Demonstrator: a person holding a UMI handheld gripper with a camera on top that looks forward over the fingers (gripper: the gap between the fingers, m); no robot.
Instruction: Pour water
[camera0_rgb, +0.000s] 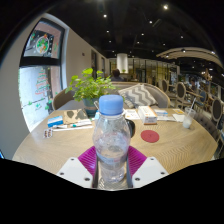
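Note:
A clear plastic water bottle (111, 140) with a light blue cap (111, 104) stands upright between my fingers. My gripper (111, 165) is shut on the bottle, the magenta pads (88, 157) pressing its lower body from both sides. The bottle's base is hidden behind the fingers, so whether it rests on the table or is lifted off it is unclear. Beyond the bottle to the right, a round red coaster (149, 135) lies on the wooden table (60, 145). A clear glass (187, 119) stands further right.
A green potted plant (92, 88) stands behind the bottle to the left. Books and papers (68, 122) lie at the left, more papers (150, 115) at the back right. Chairs and a lounge area lie beyond the table.

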